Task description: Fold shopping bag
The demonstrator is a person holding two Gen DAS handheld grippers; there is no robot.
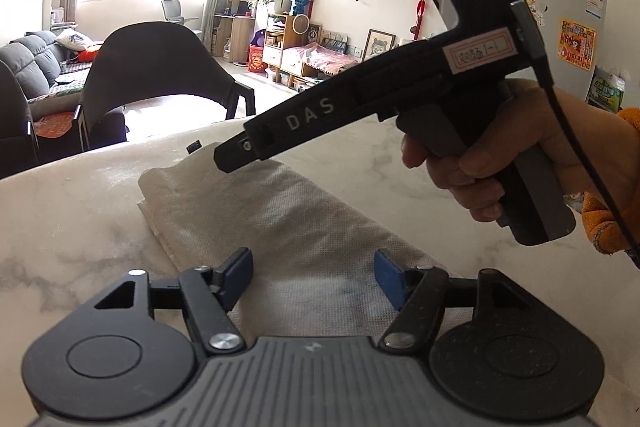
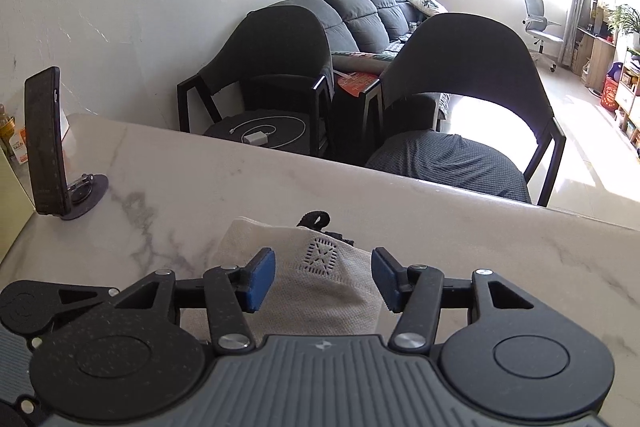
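Note:
A white non-woven shopping bag lies folded into a long strip on the marble table. My left gripper is open over its near end, with the blue pads wide apart and fabric under the gap. A hand holds my right gripper over the bag's far end. In the right wrist view that gripper is open. The bag's end, with a black stitched patch, lies between its blue pads. A black handle strap sticks out beyond.
A phone on a round stand sits at the table's far left corner. Two dark chairs stand just past the table's far edge. An orange sleeve is at the right.

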